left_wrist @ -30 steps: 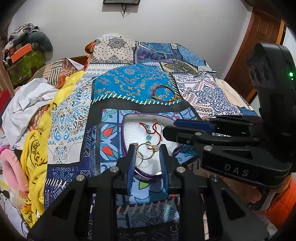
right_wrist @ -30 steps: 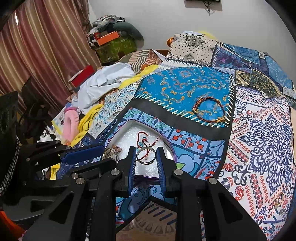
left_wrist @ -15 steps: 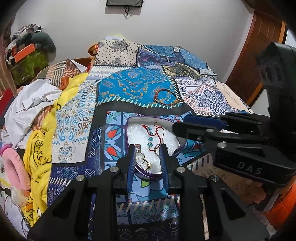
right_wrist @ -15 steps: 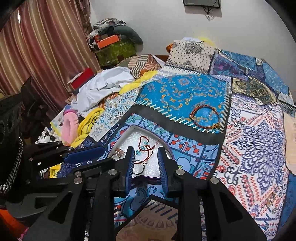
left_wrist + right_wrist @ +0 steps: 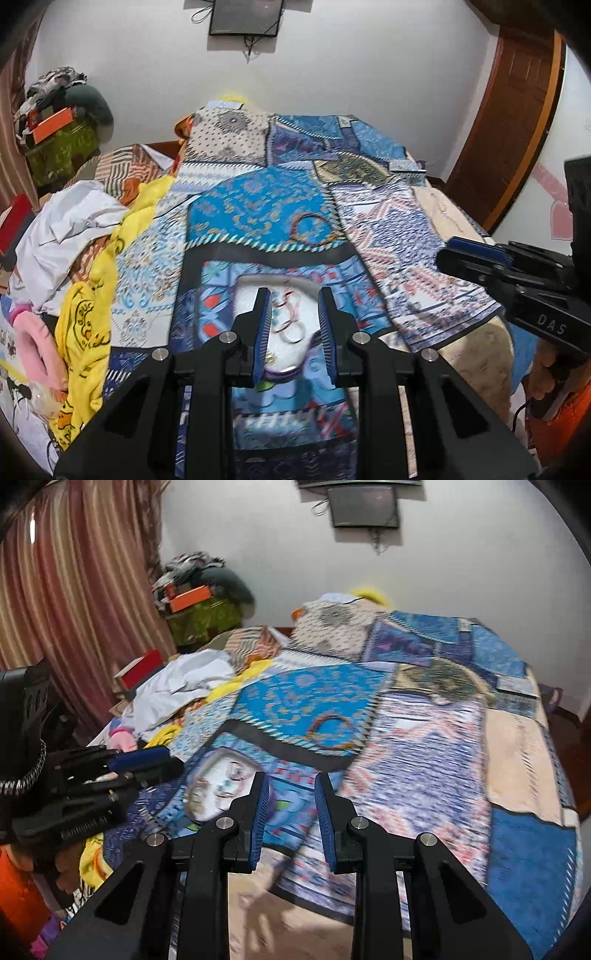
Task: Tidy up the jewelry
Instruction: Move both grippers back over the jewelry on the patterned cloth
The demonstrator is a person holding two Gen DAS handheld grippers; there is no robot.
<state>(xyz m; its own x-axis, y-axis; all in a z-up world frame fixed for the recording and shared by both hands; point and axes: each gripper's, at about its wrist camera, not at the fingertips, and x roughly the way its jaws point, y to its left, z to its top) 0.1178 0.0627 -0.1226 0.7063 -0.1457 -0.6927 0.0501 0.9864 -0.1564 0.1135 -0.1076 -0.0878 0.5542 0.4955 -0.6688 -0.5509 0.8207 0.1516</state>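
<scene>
We are holding our left gripper [image 5: 293, 330] with its jaws parted and nothing between them, hovering above the white tray [image 5: 255, 291] on the patchwork bedspread [image 5: 388, 229]. Our right gripper [image 5: 289, 814] is likewise released and empty, off to the tray's right. Rings and a red beaded string are lying in the tray; a beaded bracelet [image 5: 308, 229] is resting beyond the tray, apart from it.

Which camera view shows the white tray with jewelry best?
The left wrist view: the white tray lies central between its fingers, rings and red cord visible. The right wrist view shows it blurred, off left.
</scene>
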